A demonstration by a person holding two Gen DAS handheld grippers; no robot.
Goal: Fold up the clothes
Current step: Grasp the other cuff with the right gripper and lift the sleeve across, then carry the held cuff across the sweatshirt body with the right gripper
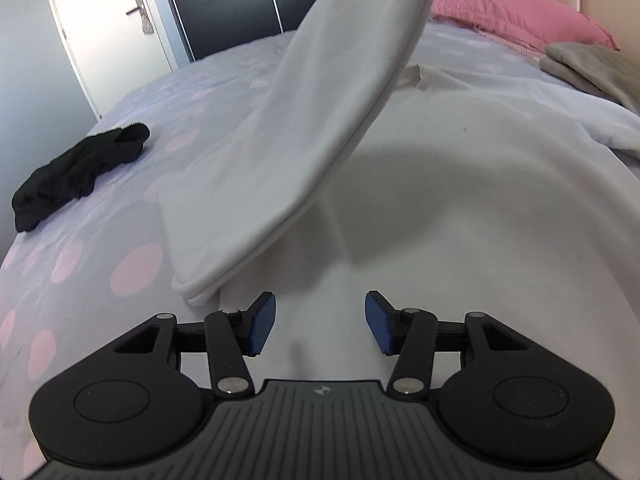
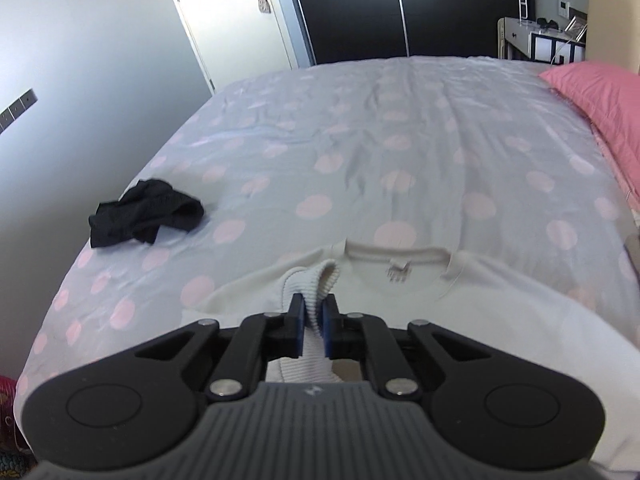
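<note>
1. Far left on the dotted bedspread, a crumpled black garment waits unfolded.
2. The white sweatshirt lies spread at the near edge, collar away from us; folding looks barely begun.
3. The left gripper hovers over its body, fingers wide and empty.
4. The right gripper pinches the ribbed sleeve cuff, lifting the sleeve.
5. At right, a grey garment lies beside the pink pillow.

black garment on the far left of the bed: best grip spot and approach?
Judging from both views, take the black garment at its raised, bunched middle, coming from above with the fingers spanning the narrow way across the heap. It lies crumpled on the dotted bedsheet with no flat hem showing, so a top pinch on the highest fold looks safest. Nothing crowds it; the white sweatshirt lies apart.
</note>
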